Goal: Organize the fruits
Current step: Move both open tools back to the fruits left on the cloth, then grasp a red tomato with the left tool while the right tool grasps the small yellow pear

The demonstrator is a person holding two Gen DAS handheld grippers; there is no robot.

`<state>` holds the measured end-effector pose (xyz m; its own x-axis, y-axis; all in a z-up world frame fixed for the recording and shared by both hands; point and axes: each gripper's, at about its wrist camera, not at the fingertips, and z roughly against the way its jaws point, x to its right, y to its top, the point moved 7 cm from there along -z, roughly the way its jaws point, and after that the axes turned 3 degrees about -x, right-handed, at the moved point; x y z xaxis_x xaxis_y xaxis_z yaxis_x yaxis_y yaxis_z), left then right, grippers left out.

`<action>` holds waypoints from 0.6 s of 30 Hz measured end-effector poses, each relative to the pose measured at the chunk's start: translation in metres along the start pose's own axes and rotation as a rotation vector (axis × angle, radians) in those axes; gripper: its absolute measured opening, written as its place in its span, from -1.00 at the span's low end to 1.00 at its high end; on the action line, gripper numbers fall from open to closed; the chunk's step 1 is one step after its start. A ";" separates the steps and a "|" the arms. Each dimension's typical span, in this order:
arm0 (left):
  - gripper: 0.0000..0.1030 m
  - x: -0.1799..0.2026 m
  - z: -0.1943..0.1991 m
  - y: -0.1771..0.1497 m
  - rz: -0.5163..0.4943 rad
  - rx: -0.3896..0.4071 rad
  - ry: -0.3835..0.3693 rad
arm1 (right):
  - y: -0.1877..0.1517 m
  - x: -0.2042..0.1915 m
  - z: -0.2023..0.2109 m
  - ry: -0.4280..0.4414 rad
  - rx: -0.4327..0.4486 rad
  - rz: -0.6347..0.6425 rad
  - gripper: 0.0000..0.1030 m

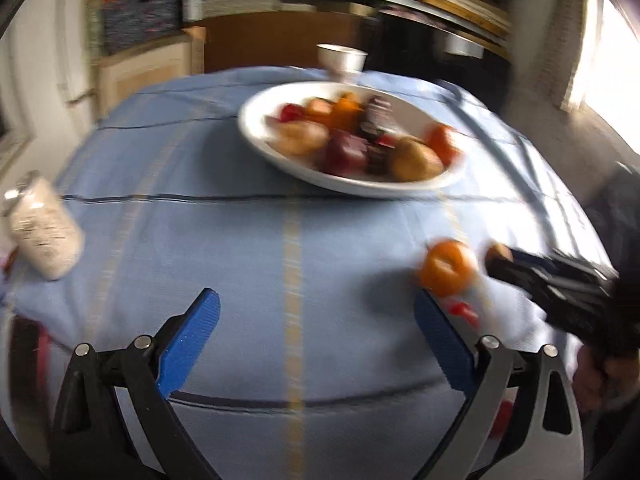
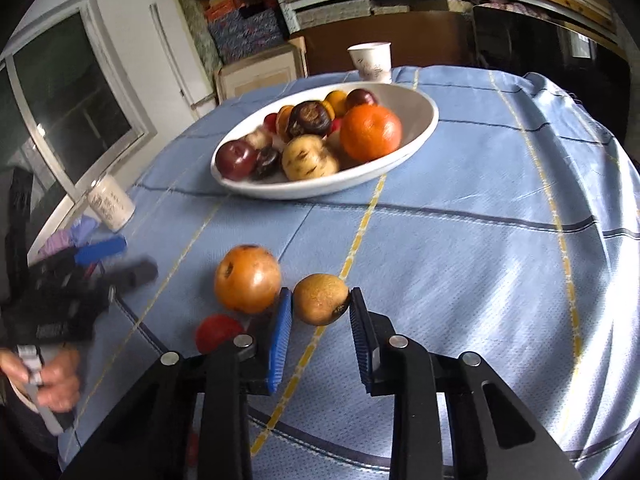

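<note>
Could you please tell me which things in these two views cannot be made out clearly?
- Small red fruit: right wrist view, partly hidden behind the right gripper; kind unclear.
- Fruits at the back of the white oval bowl: hidden by those in front.
- Print on the white can: left wrist view, motion blur.
- Left gripper: right wrist view, blurred.

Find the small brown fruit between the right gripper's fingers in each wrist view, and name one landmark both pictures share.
Left wrist view: the small brown fruit sits at the right edge, at the tip of the right gripper, beside the orange fruit.
Right wrist view: lower centre, between the blue pads.
Shared landmark: the white bowl of fruit.
</note>
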<state>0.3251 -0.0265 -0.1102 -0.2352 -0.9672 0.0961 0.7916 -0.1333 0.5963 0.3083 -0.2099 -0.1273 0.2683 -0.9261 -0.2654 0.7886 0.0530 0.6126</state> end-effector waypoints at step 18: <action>-0.17 0.075 -0.029 -0.019 -0.134 -0.115 -0.168 | 0.002 0.006 0.006 0.002 0.006 -0.030 -0.42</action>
<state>0.3088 -0.1030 -0.1376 -0.4254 -0.8908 0.1594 0.8037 -0.2909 0.5190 0.3076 -0.2176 -0.1232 0.2455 -0.9266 -0.2848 0.7932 0.0231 0.6086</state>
